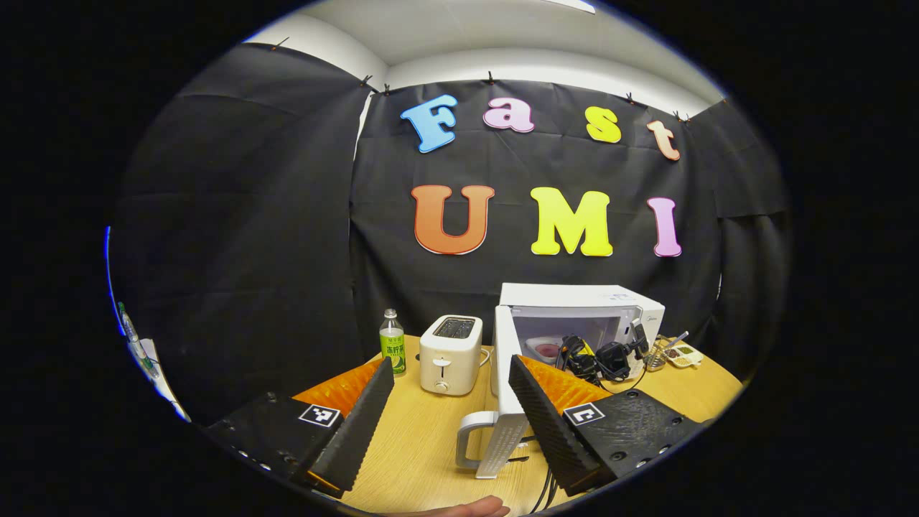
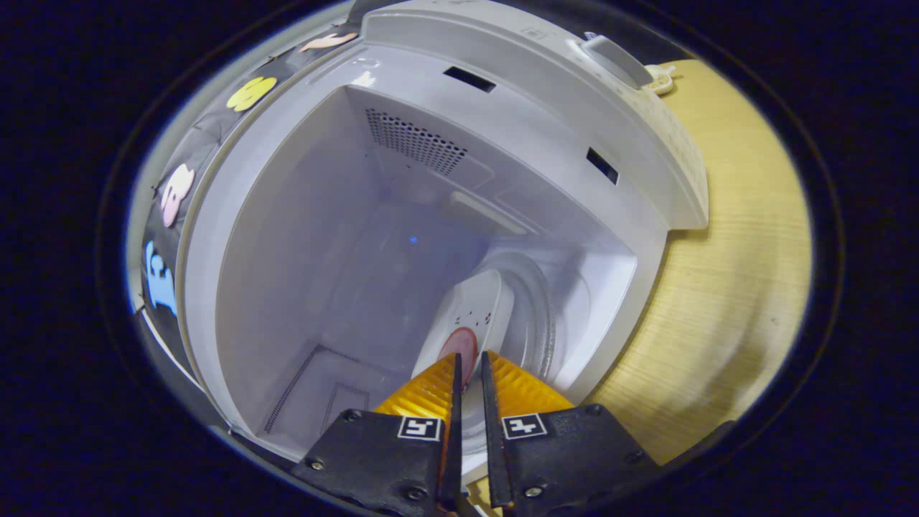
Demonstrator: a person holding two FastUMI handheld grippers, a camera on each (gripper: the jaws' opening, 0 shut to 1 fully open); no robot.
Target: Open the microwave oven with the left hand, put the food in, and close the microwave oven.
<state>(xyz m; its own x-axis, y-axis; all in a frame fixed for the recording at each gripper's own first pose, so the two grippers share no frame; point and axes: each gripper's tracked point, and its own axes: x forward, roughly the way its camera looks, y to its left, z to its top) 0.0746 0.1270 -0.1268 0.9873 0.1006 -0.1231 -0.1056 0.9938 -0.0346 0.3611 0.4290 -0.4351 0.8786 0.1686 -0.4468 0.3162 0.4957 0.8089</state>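
Observation:
The white microwave [image 1: 574, 296] stands at the back right of the wooden table, its door [image 1: 505, 359] swung wide toward me with the handle [image 1: 470, 441] nearest. My left gripper [image 1: 452, 361] is open, well short of the door, with nothing between its fingers. In the right gripper view the microwave [image 2: 502, 108] cavity looms close. My right gripper [image 2: 468, 359] reaches into it, shut on the rim of a white plate [image 2: 470, 316] with red food [image 2: 461, 346] over the glass turntable [image 2: 542, 316]. From the left gripper view that right gripper [image 1: 596, 359] sits in the opening beside the plate [image 1: 549, 350].
A white toaster [image 1: 451, 354] and a green bottle [image 1: 392, 343] stand left of the microwave. A small tray with utensils [image 1: 678, 352] lies to its right. Cables [image 1: 546, 488] trail over the table [image 2: 732, 273] near the door. A hand [image 1: 467, 508] shows at the bottom edge.

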